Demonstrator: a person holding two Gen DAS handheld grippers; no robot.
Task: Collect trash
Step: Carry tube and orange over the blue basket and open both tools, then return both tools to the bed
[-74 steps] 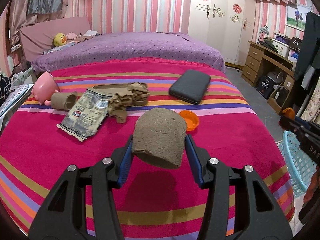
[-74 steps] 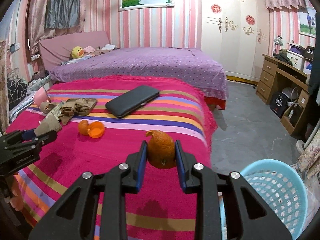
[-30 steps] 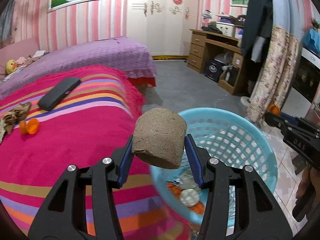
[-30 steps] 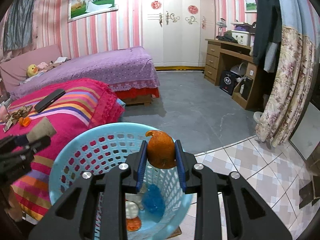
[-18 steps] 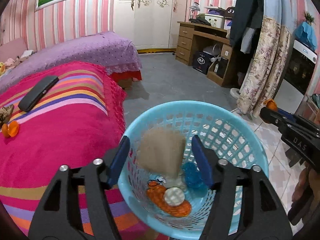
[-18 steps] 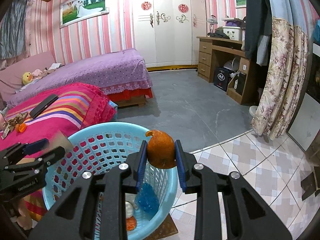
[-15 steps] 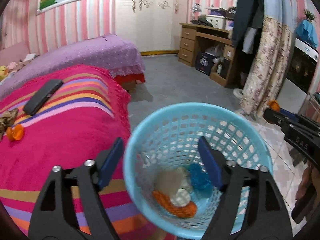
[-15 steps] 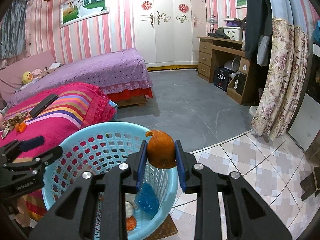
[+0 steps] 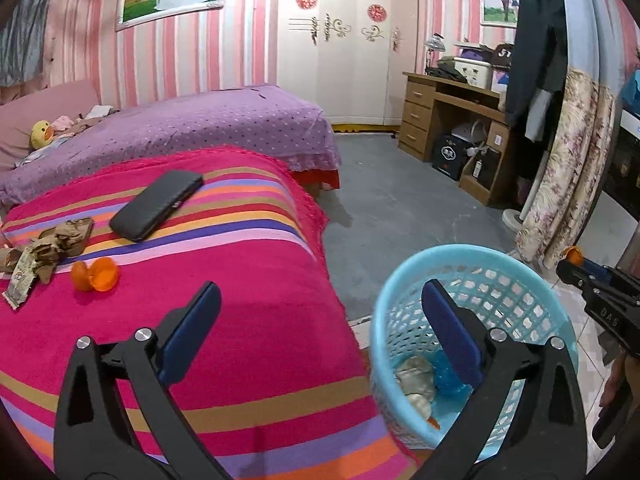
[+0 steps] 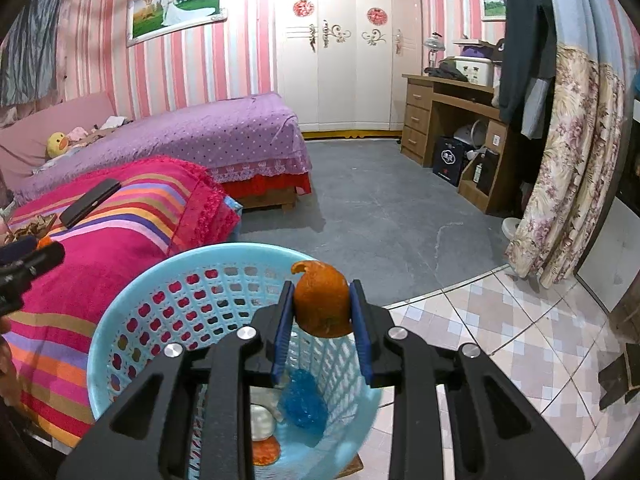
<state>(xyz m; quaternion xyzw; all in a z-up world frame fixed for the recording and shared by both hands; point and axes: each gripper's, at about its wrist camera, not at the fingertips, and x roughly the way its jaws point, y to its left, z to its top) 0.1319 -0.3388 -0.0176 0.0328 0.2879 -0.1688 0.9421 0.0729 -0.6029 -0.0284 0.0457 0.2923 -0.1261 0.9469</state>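
Your right gripper has its blue pads clamped on a piece of orange peel, one pad against each side, with the curled tip of the peel sticking up above them. The peel hangs over the far rim of the light blue basket, inside its opening. Down in the basket, below the peel, lie a crumpled blue wrapper, a pale round piece and an orange scrap.

Your left gripper has its jaws opening, spread wide, with nothing between them. One finger sits over the striped blanket beside the basket and the other over the basket's near wall. In the left wrist view the basket stands on the floor, just beside the blanket's edge, and holds a pale crumpled lump next to the blue wrapper.

Farther from the basket, on the blanket, two orange peel halves lie touching each other. Beyond them, farther from the basket, are a heap of brown crumpled paper and a printed wrapper. A black case rests on the blanket past the peel halves, well apart from the basket.
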